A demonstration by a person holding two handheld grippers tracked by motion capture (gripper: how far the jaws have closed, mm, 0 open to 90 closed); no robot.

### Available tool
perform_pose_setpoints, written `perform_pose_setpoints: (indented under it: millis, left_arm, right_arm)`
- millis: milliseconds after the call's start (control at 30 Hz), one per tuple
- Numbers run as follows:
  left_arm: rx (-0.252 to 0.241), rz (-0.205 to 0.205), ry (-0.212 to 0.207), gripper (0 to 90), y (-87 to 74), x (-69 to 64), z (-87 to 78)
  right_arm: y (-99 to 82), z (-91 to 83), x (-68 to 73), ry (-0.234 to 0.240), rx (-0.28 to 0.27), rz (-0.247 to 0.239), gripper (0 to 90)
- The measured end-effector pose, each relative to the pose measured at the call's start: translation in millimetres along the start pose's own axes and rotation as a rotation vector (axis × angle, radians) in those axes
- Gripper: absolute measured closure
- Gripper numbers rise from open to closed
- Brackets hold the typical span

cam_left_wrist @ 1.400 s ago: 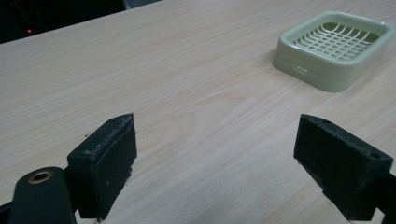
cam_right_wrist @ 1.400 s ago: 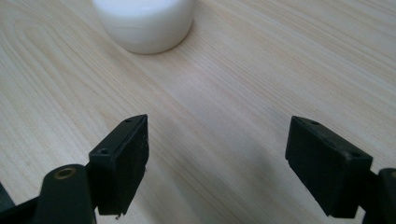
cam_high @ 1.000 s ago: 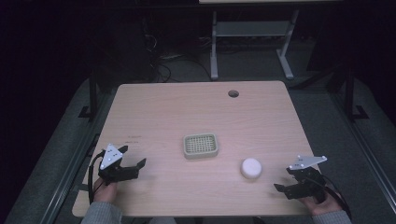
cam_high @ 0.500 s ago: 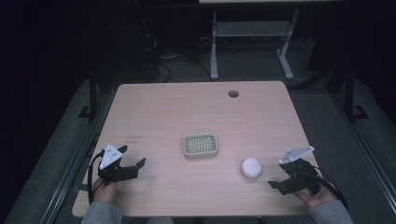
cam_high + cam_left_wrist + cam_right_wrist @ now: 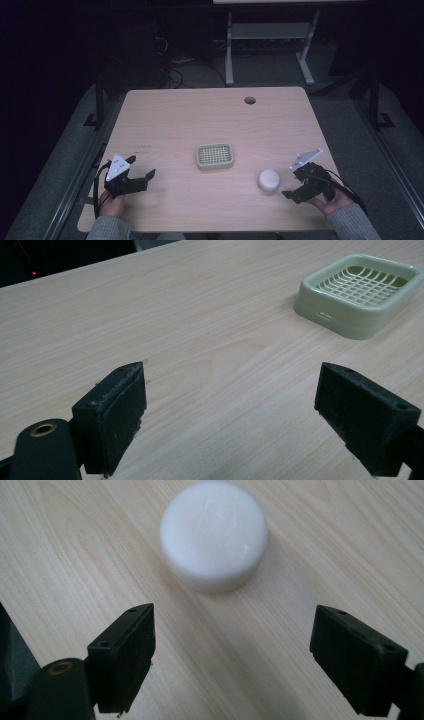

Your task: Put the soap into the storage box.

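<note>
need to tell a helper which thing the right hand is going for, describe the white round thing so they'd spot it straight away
Start at the wooden table and find the pale green soap dish near its middle. Toward the near edge on the right gripper's side lies the soap, between the dish and the gripper's open fingers. It is a solid white puck, round and smooth, while the dish is square and gridded.

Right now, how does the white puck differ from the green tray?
The white puck is round and solid; the green tray is squarish, open on top, with a grid floor. The puck looks smaller than the tray in the high view. The puck lies just ahead of the open right claw; the tray sits farther from the open left claw. Both rest flat on the table, untouched.
</note>
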State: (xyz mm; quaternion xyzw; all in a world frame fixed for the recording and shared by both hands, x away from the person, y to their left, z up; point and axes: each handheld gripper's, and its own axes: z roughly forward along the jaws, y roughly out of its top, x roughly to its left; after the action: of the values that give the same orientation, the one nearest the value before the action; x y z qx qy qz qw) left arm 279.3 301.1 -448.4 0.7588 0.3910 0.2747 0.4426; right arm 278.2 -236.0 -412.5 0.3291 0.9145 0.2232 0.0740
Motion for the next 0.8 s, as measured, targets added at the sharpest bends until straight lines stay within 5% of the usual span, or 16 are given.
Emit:
perform_pose_setpoints:
  millis: [800]
  left_arm:
    - [-0.007, -0.015, 0.001, 12.8, -0.3, 2.2, -0.9]
  right_arm:
    - [39.0, 11.2, 2.3, 0.015, 0.075, -0.081, 17.3]
